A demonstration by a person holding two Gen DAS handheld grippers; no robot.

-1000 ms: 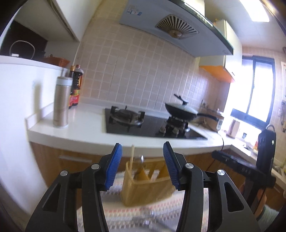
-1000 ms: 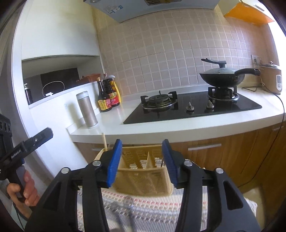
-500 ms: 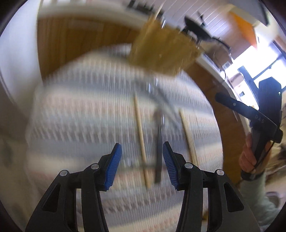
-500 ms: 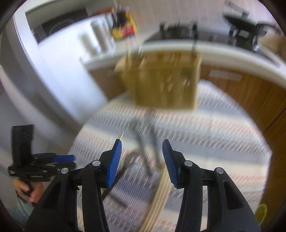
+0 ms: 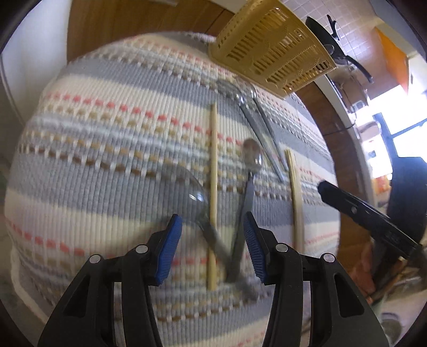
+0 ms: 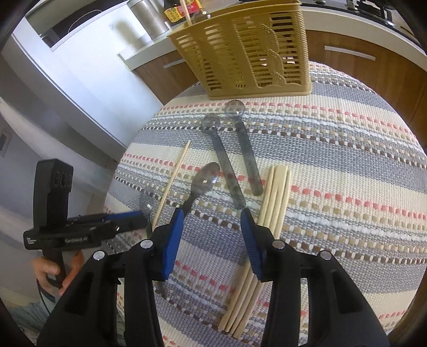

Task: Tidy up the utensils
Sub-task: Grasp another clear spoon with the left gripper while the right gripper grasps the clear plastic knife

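A tan slotted utensil basket (image 6: 245, 50) stands at the far edge of a striped mat (image 6: 333, 160); it also shows in the left wrist view (image 5: 272, 45). One chopstick stands in it. On the mat lie several clear plastic spoons (image 6: 226, 157), a single chopstick (image 6: 173, 176) and a bundle of chopsticks (image 6: 267, 213). My right gripper (image 6: 212, 240) is open above the mat, beside the bundle. My left gripper (image 5: 212, 248) is open over a spoon handle (image 5: 213, 240) and the single chopstick (image 5: 213, 192); it also shows in the right wrist view (image 6: 128, 217).
Wooden cabinet fronts (image 6: 360, 61) and a white counter edge lie behind the basket. Bottles and a steel flask (image 6: 149, 16) stand on the counter. A white wall (image 6: 88, 66) is at the left. A black wok (image 5: 336, 40) sits on the stove.
Both grippers have tilted down from facing the kitchen counter to looking at the mat, and have come closer to the spoons and chopsticks. Both stay open.
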